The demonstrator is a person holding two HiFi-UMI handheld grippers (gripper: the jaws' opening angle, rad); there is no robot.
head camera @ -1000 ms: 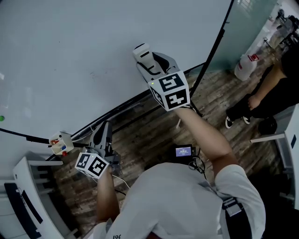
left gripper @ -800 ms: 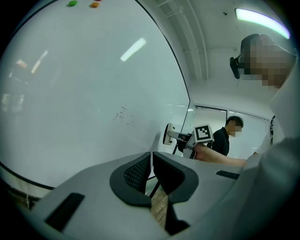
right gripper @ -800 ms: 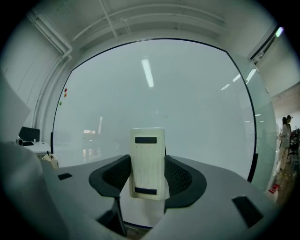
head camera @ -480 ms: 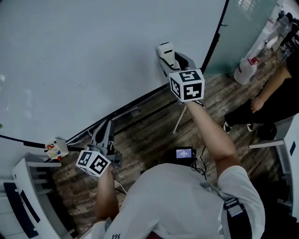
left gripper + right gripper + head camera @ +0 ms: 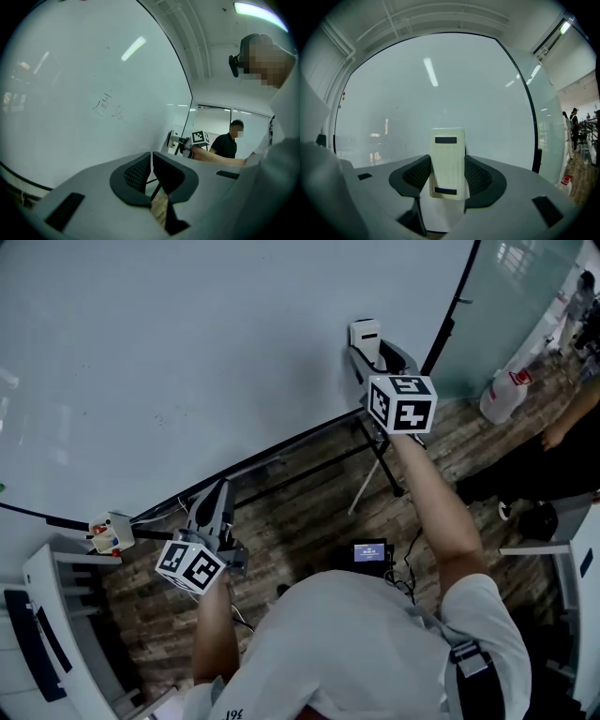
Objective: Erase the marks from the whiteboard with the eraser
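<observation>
The cream eraser [image 5: 447, 161] stands upright between the right gripper's [image 5: 447, 176] fingers [image 5: 480, 178], which are clamped on its two long sides. It is held up at the whiteboard [image 5: 440, 84]. In the head view this pair sits upper right of centre, near the board's dark right edge. The left gripper [image 5: 217, 493] hangs low in the lower left, its fingers [image 5: 136, 173] drawn together with nothing between them. Faint scribbled marks [image 5: 108, 107] show on the board left of centre in the left gripper view. Under the board lies a wood-plank floor [image 5: 300, 512], and a person in black [image 5: 553, 451] is at the right edge.
</observation>
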